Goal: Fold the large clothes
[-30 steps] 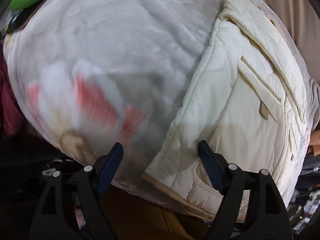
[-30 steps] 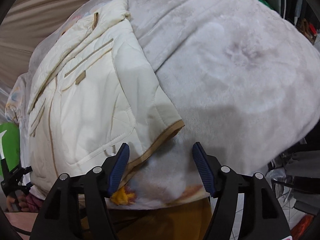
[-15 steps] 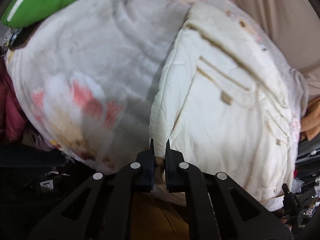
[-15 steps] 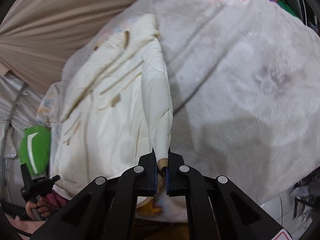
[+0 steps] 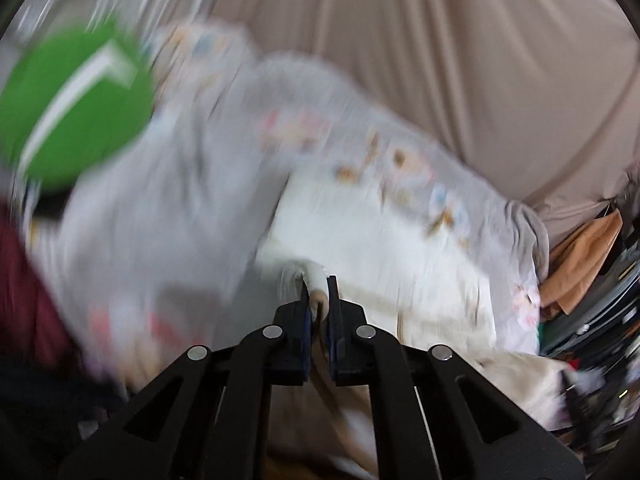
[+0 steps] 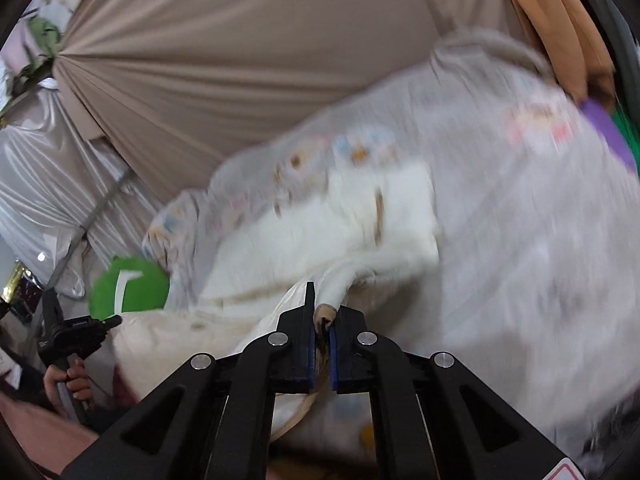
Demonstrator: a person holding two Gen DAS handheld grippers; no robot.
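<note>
A cream quilted jacket [image 5: 360,236] [image 6: 320,236] with tan trim lies on a grey printed blanket [image 5: 168,216] [image 6: 520,240] over the bed. My left gripper [image 5: 318,284] is shut on the jacket's tan-trimmed hem corner, lifted above the blanket. My right gripper [image 6: 322,300] is shut on the other hem corner, with the fabric bunched between its blue pads and rising from the bed. Both views are blurred by motion. In the right wrist view the left gripper [image 6: 76,326] shows at the lower left, held by a hand [image 6: 66,382].
A green cushion [image 5: 72,108] [image 6: 128,288] lies at the blanket's far left. Beige curtain fabric [image 5: 440,60] [image 6: 240,60] hangs behind the bed. Orange cloth [image 5: 580,256] [image 6: 560,20] and clutter sit at the right end; dark red fabric [image 5: 24,288] at the left.
Both grippers went from open around the jacket's hem corners to shut on them, then rose with the hem, tilting up so the curtain came into view.
</note>
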